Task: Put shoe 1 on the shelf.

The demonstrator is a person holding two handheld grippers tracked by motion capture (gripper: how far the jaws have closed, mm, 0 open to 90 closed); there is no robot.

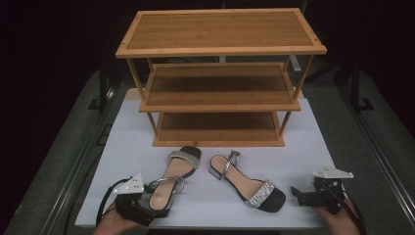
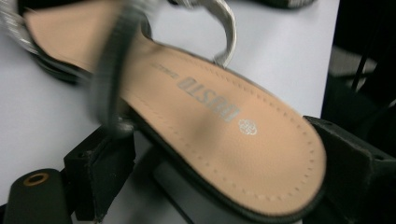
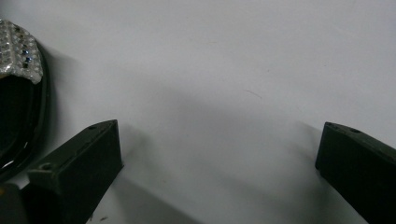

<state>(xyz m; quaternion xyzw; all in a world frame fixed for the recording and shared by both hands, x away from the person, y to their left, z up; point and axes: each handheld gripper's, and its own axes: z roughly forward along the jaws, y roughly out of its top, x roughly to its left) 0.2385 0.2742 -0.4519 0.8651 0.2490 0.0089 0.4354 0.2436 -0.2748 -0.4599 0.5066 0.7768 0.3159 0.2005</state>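
**Left fingers around a sandal heel, right fingers spread over bare counter**

Nearest the camera, at the bottom edge of the high view, two hands come in, each with a black two-jaw gripper. At the near left corner the left gripper [image 1: 147, 209] sits at the heel end of the left black sandal with a tan insole and a rhinestone toe band [image 1: 171, 181]. In the left gripper view the rounded heel of that sandal [image 2: 243, 154] lies between the two black fingers [image 2: 100, 175], one on each side and close against its edges; whether they press it cannot be told for certain, though they look closed on it. A silver ankle strap arches over the insole, which bears a printed brand mark.

At the near right corner the right gripper [image 1: 297, 194] hovers low, just beside the toe of the right black sandal with the same rhinestone band [image 1: 249, 188]. In the right gripper view its fingers [image 3: 79, 168] stand wide apart with nothing between them but the white counter [image 3: 210, 70]; the sandal's glittering toe [image 3: 18, 60] is at the left edge.

Both sandals lie on the white counter [image 1: 303, 147], near each other but apart, toes pointing opposite ways.

Farther back stands the three-tier bamboo shoe rack [image 1: 220, 49], its shelves bare.
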